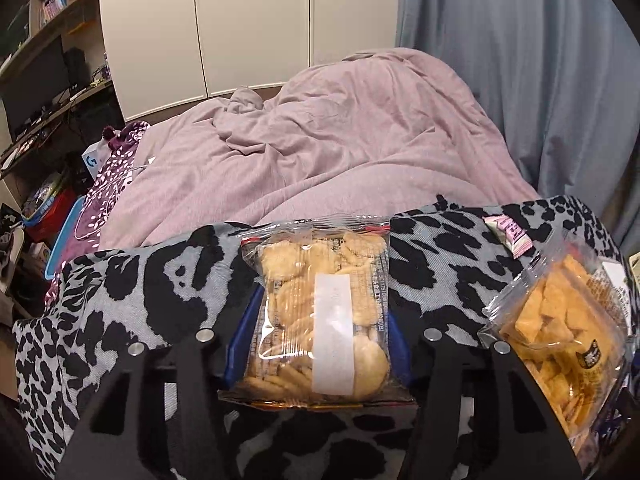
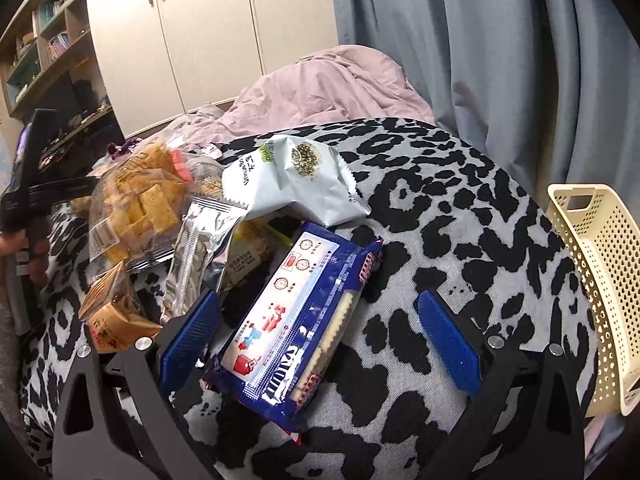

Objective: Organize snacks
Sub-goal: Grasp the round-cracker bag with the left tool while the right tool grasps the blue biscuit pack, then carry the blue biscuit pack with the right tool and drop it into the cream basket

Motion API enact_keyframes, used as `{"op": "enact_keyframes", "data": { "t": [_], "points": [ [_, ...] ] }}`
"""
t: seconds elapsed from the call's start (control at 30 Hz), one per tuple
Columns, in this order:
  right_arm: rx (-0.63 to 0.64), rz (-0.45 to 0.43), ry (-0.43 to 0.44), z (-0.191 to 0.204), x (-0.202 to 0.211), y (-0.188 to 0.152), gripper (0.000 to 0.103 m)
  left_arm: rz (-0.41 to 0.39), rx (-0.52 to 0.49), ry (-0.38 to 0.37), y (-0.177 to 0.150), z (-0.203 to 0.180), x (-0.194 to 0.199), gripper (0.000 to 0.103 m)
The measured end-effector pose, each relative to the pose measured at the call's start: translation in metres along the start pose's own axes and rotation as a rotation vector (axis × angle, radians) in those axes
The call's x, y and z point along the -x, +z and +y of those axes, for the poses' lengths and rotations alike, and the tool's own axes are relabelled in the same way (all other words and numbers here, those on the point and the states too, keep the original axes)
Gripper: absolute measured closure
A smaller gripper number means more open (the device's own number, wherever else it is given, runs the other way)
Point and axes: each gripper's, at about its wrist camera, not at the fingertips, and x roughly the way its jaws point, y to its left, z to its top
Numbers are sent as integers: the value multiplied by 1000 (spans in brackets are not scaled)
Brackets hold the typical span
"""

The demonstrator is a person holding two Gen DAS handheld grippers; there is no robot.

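In the left wrist view my left gripper [image 1: 320, 344] is shut on a clear bag of round crackers [image 1: 320, 312], held between its blue pads above the leopard-print blanket [image 1: 132, 288]. A clear bag of orange square crackers [image 1: 560, 328] lies to its right. In the right wrist view my right gripper [image 2: 320, 340] is open, its blue pads [image 2: 448, 344] on either side of a blue cracker packet [image 2: 304, 320] that lies on the blanket [image 2: 460, 220]. Behind it is a pile: a white-green packet [image 2: 296, 176], a silver packet [image 2: 200, 244], the orange cracker bag [image 2: 136, 204] and a brown packet [image 2: 112, 316].
A cream perforated basket [image 2: 592, 280] stands on its side at the right edge of the blanket. A pink duvet [image 1: 320, 140] is heaped behind. Grey curtains [image 1: 540, 60] hang at the right, white wardrobe doors [image 1: 240, 20] at the back, cluttered shelves [image 1: 40, 80] at the left.
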Motion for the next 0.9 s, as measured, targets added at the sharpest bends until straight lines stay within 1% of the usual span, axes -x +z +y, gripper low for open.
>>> {"op": "enact_keyframes", "data": {
  "t": [0.13,0.27,0.33,0.47,0.53,0.63,0.77,0.9],
  "points": [
    [10,-4,-36,2,-1,0,4,-18,8,-4,1,2,6,48],
    [9,7,-58,3,-5,1,20,-33,17,-13,1,2,13,48],
    [17,7,-55,4,-6,1,25,-40,23,-19,0,3,16,48],
    [54,-3,-69,10,-3,-1,41,-52,39,-24,0,4,21,48],
    [77,-8,-79,14,-2,-2,46,-60,42,-29,1,4,24,48],
    [96,-16,-93,16,-1,-3,49,-74,44,-32,0,3,29,48],
    [90,-18,-96,15,1,-4,54,-89,39,-35,1,0,33,48],
    [84,-19,-103,15,3,-4,54,-105,35,-42,1,-2,38,48]
  ]
}}
